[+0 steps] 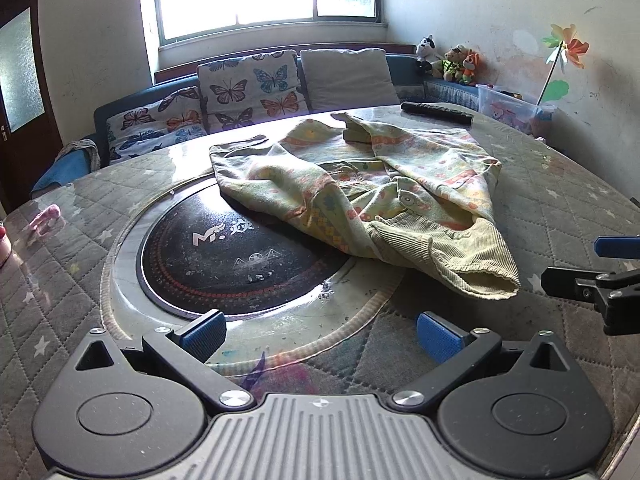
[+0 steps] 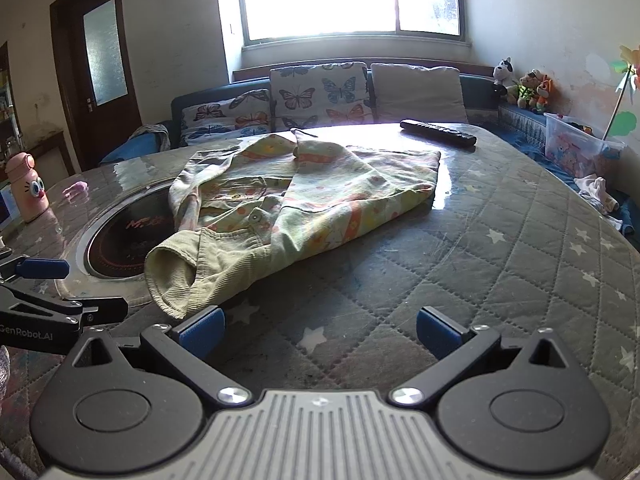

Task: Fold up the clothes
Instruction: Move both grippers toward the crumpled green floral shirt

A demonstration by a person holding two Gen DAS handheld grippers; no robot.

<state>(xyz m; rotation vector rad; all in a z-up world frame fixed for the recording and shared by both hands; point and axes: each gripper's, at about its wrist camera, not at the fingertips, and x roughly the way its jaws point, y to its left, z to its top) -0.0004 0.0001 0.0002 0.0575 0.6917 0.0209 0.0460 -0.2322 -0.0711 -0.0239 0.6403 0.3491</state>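
A small pale-green printed garment (image 1: 360,196) lies rumpled at the bench (image 2: 500,264) centre, partly over a round dark hob (image 1: 240,256). It looks light, soft and floppy; the corduroy cuff at 5 o'clock offers firm hold. The left tool (image 1: 320,330) and right tool (image 2: 318,330) hover with fingers spread, empty.

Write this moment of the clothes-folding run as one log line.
stage: pre-grasp | left gripper: open, empty | right gripper: open, empty | garment: crumpled, unfolded, partly over cooktop

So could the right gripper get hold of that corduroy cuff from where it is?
Probably yes. The right gripper is open, the cuff lies just ahead to its left, and nothing sits between them on the table.
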